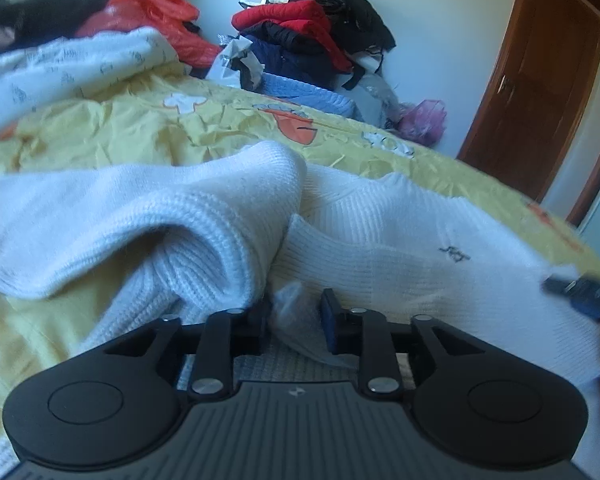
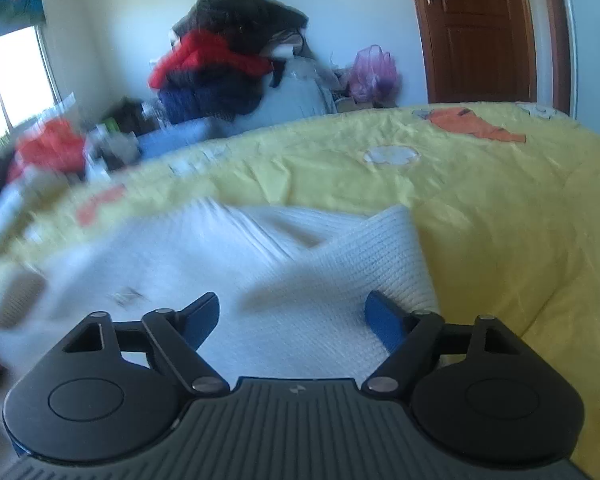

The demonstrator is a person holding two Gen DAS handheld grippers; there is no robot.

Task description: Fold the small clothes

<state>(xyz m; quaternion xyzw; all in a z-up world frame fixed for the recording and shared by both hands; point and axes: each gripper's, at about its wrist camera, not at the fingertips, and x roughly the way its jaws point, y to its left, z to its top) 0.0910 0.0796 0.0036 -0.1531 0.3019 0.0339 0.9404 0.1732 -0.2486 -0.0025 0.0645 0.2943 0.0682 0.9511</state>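
Observation:
A white ribbed knit garment (image 1: pixel 380 232) lies rumpled on the yellow bedspread (image 1: pixel 140 132), with a raised fold on its left and a small dark mark (image 1: pixel 454 254) on its right. My left gripper (image 1: pixel 294 320) sits low at the garment's near edge. Its jaws stand a little apart with a loose tuck of the knit between them, not pinched. In the right wrist view my right gripper (image 2: pixel 296 316) is wide open just above the same garment (image 2: pixel 300 280), nothing between its fingers. A blurred dark gripper part (image 1: pixel 580 300) shows at the right edge of the left wrist view.
A crumpled white printed blanket (image 1: pixel 60 68) and a red bag (image 1: pixel 152 16) lie at the bed's far left. A tall pile of clothes (image 1: pixel 312 32) stands against the wall beyond the bed. A brown door (image 2: pixel 480 32) and a pink bag (image 2: pixel 372 72) are at the right.

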